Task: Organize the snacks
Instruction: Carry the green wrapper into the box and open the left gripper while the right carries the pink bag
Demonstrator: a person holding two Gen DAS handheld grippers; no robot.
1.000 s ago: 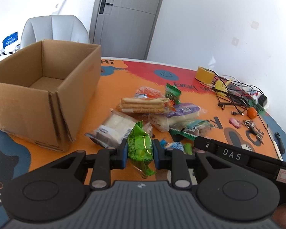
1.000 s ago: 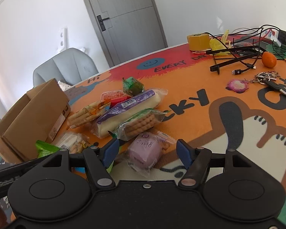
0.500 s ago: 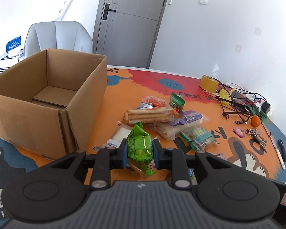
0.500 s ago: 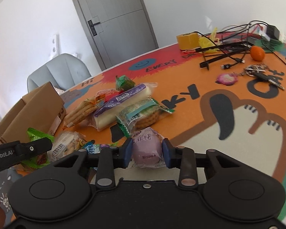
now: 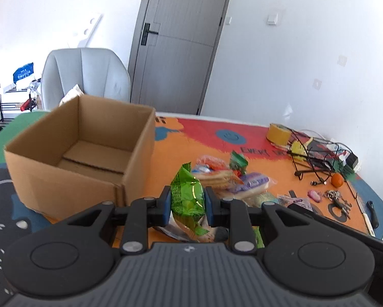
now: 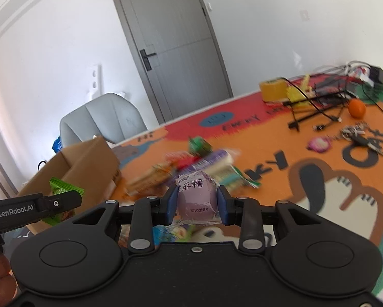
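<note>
Both tongs have come up off the desk (image 5: 181,143) since a second ago: the left tongs (image 5: 187,203) carried their green snack packet (image 5: 187,194) throughout, while the right tongs (image 6: 197,204) went from standing wide around a purple mochi packet (image 6: 196,199) to pinching it, and now hold it clear of the desk. Each pair is narrow, pads pressed on both sides of its one packet.

Ahead of the left tongs and off to their left stands one open cardboard box (image 5: 137,168), flaps down inside, nothing visible in it. Straight ahead and slightly right of these tongs lies the remaining pile of snacks (image 5: 232,179): a cracker pack, a small green pouch, a red-orange wrapper, a long purple-and-white pack, and one or two more partly hidden behind the tongs' body, so the exact count cannot be told. Far right of them are one yellow tape roll (image 5: 278,133), one tangle of black cables (image 5: 316,158), one orange fruit (image 5: 336,179), one pink trinket (image 5: 314,195) and one bunch of keys (image 5: 337,199).

From the right wrist, the blurred pile sits just beyond the mochi, the box far left, and the left tongs' arm reaches in at the left edge with the green packet showing above it. One grey chair (image 6: 101,120) and one grey door (image 6: 171,48) stand beyond the desk.
</note>
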